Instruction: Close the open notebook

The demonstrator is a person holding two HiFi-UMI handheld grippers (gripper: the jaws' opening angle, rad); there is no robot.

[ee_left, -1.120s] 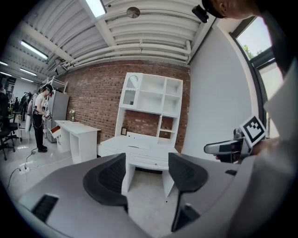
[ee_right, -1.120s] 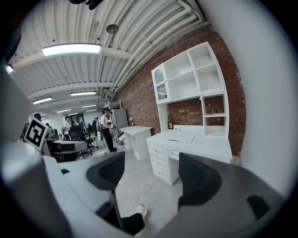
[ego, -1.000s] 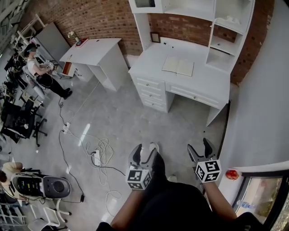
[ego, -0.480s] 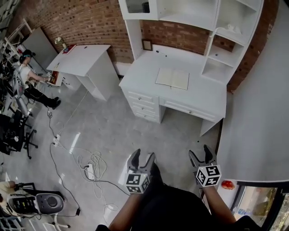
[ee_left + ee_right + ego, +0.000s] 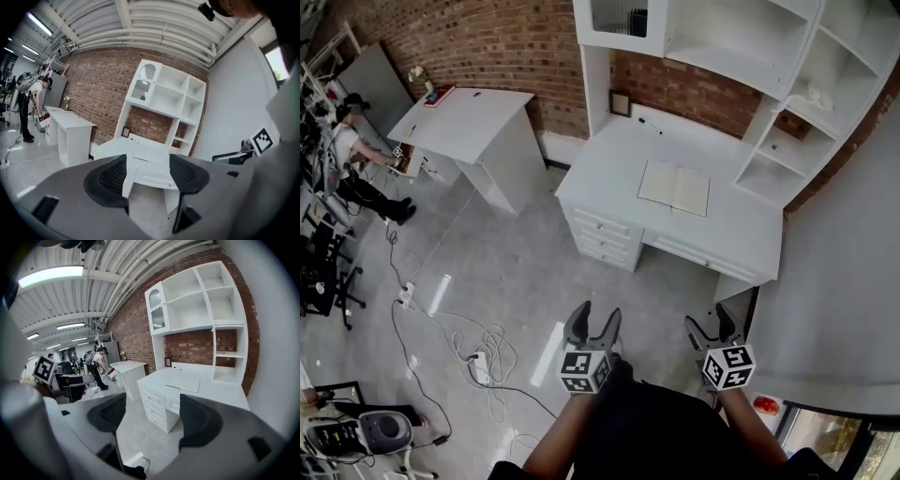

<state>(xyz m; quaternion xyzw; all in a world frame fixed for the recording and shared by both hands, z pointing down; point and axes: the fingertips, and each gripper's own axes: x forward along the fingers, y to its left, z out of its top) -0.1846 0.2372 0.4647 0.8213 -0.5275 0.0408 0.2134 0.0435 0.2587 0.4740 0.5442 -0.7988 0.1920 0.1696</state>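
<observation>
The notebook (image 5: 673, 187) lay open and flat near the middle of the desk (image 5: 605, 173). Its long axis ran along the front edge, with the spine running front to back. The left gripper (image 5: 598, 313) and right gripper (image 5: 710, 321) hung well apart from it, jaws spread, holding nothing.

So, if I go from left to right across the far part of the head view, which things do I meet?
Person → small white table → picture frame → open notebook.
</observation>
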